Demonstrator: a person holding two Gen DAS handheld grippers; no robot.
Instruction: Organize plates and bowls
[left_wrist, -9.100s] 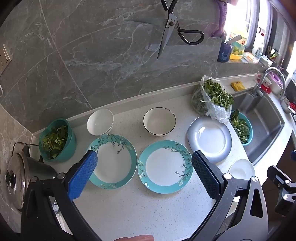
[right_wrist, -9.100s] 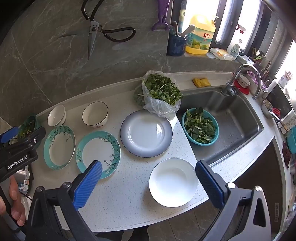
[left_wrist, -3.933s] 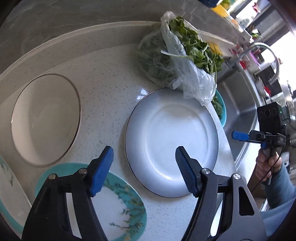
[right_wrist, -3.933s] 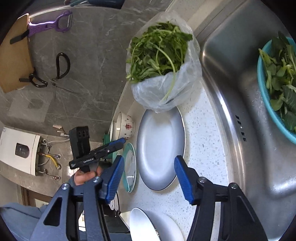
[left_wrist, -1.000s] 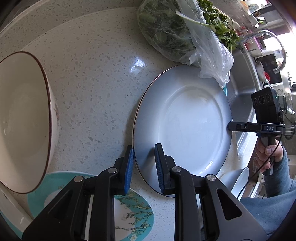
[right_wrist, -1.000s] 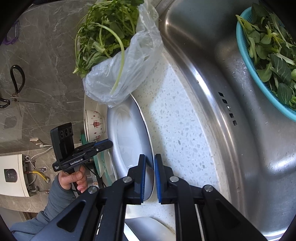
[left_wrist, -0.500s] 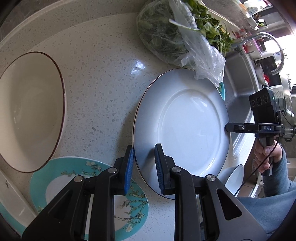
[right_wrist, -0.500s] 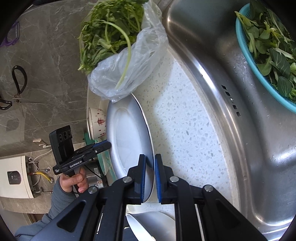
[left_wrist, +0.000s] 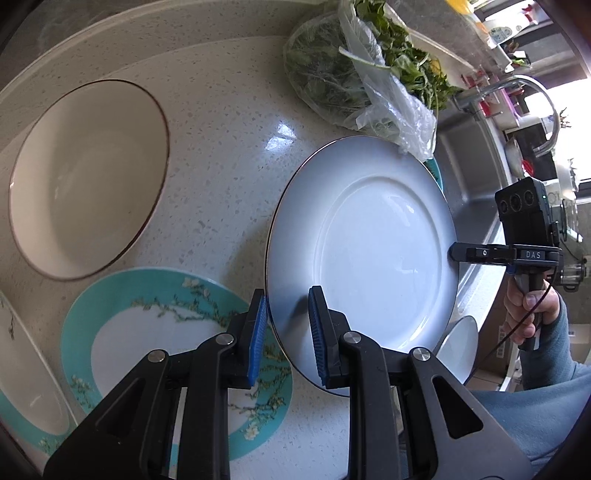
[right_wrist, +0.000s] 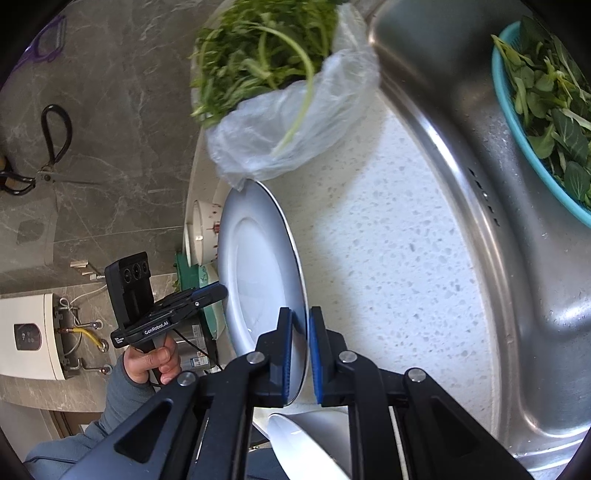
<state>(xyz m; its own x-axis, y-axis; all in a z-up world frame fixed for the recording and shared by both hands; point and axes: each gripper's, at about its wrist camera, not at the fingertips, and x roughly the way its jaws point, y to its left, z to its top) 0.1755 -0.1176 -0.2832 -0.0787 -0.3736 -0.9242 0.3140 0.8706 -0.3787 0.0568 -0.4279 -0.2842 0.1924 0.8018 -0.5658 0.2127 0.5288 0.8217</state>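
A grey-blue plate (left_wrist: 369, 236) is held off the counter between both grippers, tilted. My left gripper (left_wrist: 286, 330) is shut on its near left rim. My right gripper (right_wrist: 300, 349) is shut on the opposite rim; it shows in the left wrist view (left_wrist: 456, 254) at the plate's right edge. In the right wrist view the plate (right_wrist: 255, 266) stands nearly edge-on. A teal floral plate (left_wrist: 147, 325) lies below left, a second one (left_wrist: 22, 387) at the far left. A white bowl with a dark rim (left_wrist: 85, 177) sits behind them. A white plate (right_wrist: 303, 443) lies by the sink.
A plastic bag of greens (left_wrist: 365, 77) lies just behind the held plate. The steel sink (right_wrist: 498, 240) holds a teal basket of leaves (right_wrist: 546, 107). Scissors (right_wrist: 48, 158) hang on the grey stone wall.
Both grippers stay shut on the grey-blue plate. The plate has risen further off the counter and tilted, clear of the bag of greens.
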